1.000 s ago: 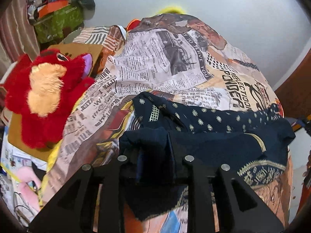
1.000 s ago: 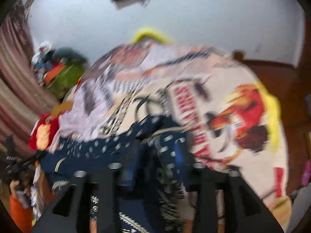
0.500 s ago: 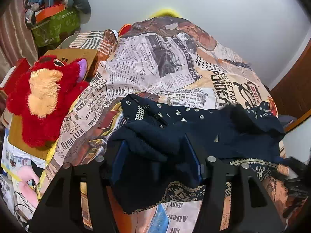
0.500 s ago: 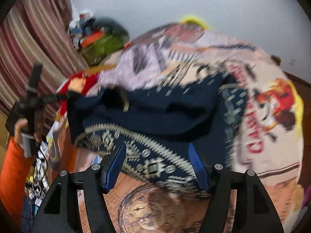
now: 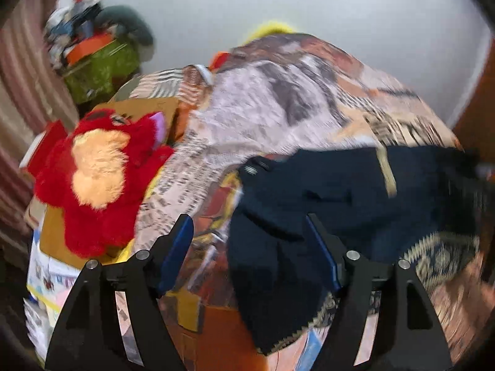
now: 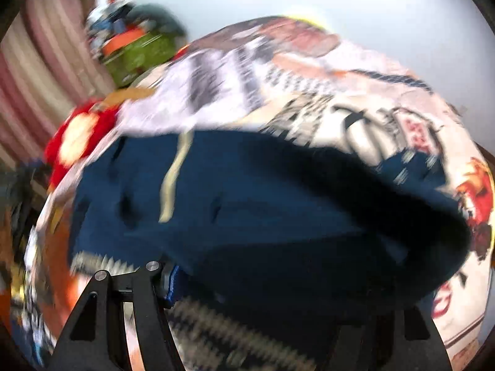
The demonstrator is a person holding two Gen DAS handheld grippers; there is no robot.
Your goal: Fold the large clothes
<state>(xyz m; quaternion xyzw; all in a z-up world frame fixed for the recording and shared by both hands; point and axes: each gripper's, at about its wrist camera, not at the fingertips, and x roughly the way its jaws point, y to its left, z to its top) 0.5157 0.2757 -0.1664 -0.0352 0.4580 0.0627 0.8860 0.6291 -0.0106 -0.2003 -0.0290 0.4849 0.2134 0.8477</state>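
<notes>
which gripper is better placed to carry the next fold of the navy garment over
Likely the right gripper: the navy garment is draped over its fingers. The left gripper has its jaws opening, and the cloth lies loose between them.

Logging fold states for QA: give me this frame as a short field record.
garment: navy garment, patterned hem, bunched on the printed bedspread
left tongs: jaws opening; garment edge between them, not pinched
right tongs: one finger hidden under the garment; grip unclear
nearby: red plush toy, left of the bedspread
</notes>
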